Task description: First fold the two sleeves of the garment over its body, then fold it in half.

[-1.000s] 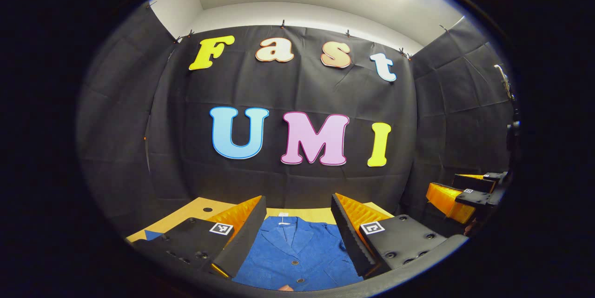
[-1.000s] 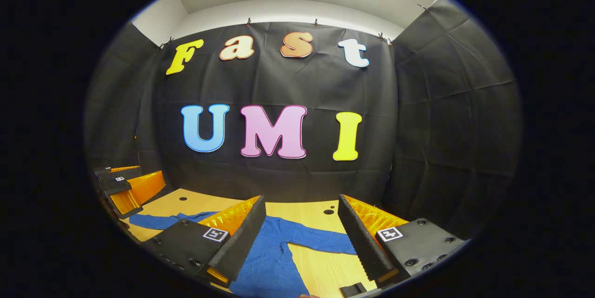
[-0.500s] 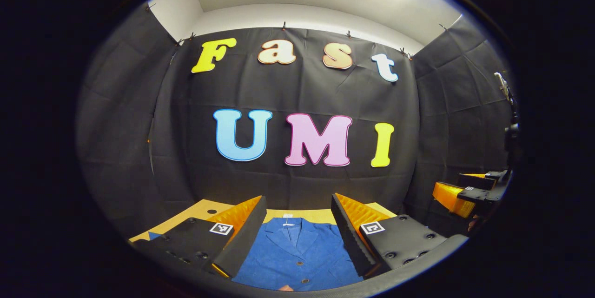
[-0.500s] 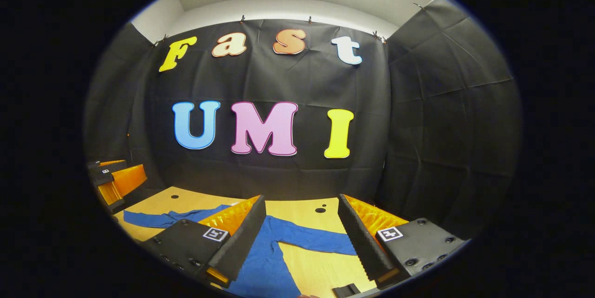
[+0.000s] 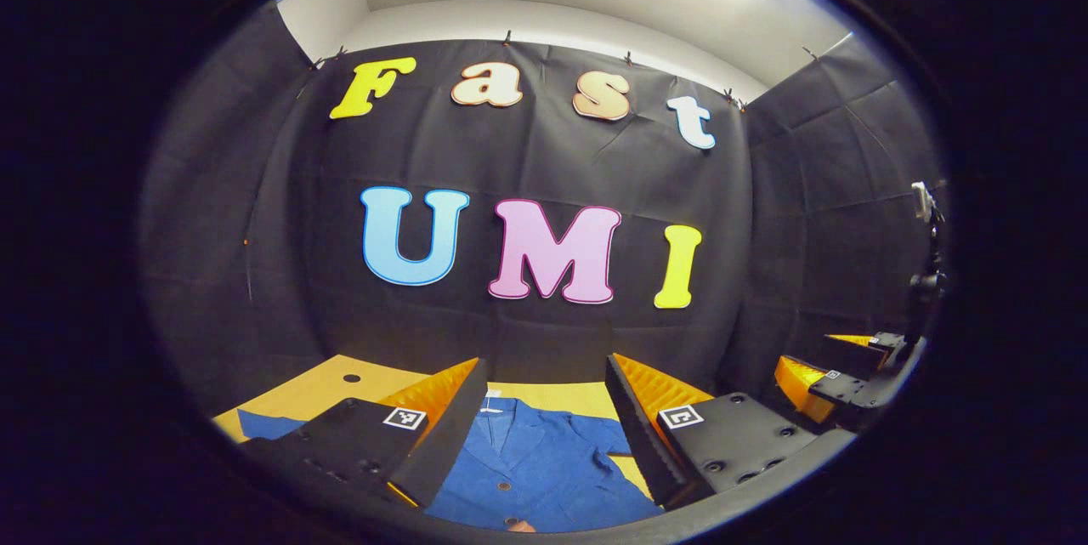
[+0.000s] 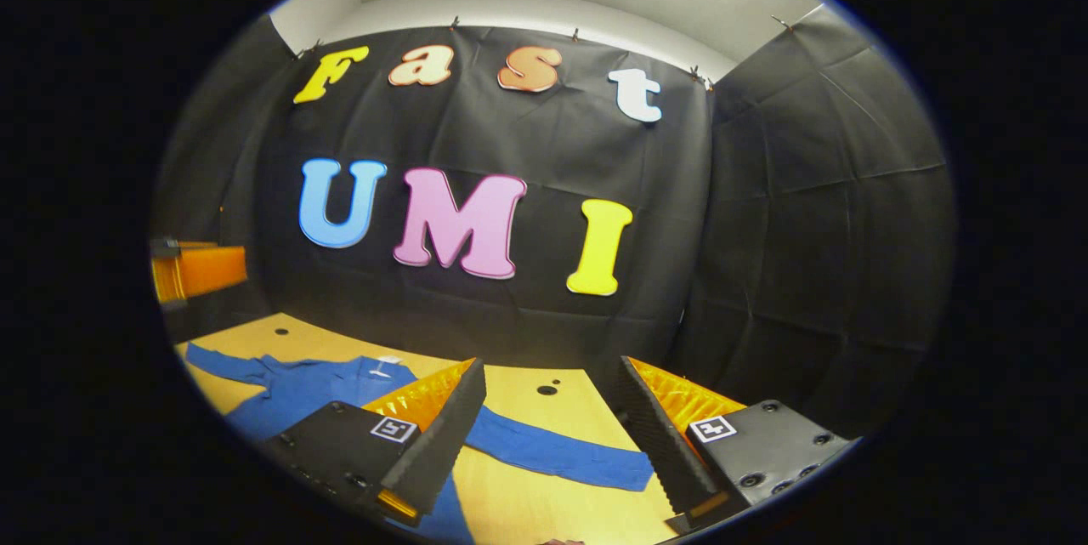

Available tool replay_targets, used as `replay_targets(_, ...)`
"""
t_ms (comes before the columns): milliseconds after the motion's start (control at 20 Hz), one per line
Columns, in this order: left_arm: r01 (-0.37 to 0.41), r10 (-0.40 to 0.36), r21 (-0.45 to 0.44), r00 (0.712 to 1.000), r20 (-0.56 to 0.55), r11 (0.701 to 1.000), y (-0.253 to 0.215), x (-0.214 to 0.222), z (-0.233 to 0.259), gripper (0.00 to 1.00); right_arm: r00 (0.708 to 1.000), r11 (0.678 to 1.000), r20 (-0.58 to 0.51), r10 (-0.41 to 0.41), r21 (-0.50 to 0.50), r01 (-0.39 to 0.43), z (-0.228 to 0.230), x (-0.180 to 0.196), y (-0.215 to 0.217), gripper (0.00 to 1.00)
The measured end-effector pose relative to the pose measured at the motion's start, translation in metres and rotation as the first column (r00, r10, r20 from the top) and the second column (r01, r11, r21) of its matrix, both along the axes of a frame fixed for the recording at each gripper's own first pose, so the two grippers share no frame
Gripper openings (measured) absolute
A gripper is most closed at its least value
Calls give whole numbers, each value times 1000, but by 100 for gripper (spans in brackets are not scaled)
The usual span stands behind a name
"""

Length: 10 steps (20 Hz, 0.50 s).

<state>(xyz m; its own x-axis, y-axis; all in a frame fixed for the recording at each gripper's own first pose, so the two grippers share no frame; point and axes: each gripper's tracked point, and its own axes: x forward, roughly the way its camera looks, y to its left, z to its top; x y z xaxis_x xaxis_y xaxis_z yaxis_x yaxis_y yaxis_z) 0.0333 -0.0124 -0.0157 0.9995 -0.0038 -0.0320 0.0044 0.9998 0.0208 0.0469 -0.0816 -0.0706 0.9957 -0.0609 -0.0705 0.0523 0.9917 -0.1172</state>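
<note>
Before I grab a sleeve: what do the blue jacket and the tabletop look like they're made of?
Blue jacket: looks like a soft woven cloth, matte, with a fine grainy texture, lapels and small buttons; its sleeve lies limp and flat. Table: probably wood or wood-look laminate, smooth, light tan with faint grain and a few dark holes.

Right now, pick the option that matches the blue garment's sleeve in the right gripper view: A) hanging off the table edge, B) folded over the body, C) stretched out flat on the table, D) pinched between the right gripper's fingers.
C: the sleeve lies stretched out flat on the wooden table, ahead of the open right gripper, whose fingers do not touch it.
</note>
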Motion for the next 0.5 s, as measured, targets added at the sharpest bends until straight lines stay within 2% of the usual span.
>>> replay_targets(50,-5,6,12,1000,-9,1000,-4,5,0,82,999,1000,-29,-13,-19,12,-17,8,-13,93)
replay_targets(100,-15,16,18,1000,-15,1000,-5,9,1,82,998,999,-64,-21,-33,18,-36,16,-25,100)
replay_targets(150,-25,26,29,999,-26,999,-7,14,-1,82,995,999,-96,-31,-44,27,-53,22,-36,93)
replay_targets(200,-44,47,48,998,-46,998,-7,18,-4,82,994,999,-108,-34,-37,30,-64,30,-45,93)
replay_targets(250,-72,77,66,995,-64,995,-3,22,-8,82,994,999,-107,-28,-30,25,-76,40,-50,100)
replay_targets(300,-93,98,73,992,-76,993,-2,25,-11,82,992,999,-122,-28,-29,25,-93,47,-57,100)
replay_targets(350,-99,106,73,990,-92,992,-7,30,-17,82,988,999,-151,-32,-34,27,-113,55,-66,93)
replay_targets(400,-97,106,73,987,-119,993,-13,36,-23,82,980,999,-196,-43,-33,37,-137,62,-76,93)
replay_targets(450,-99,109,75,982,-155,992,-17,41,-31,82,968,999,-245,-52,-16,49,-161,70,-86,100)
replay_targets(500,-110,122,72,975,-186,991,-21,46,-36,82,949,997,-310,-65,20,74,-186,77,-97,100)
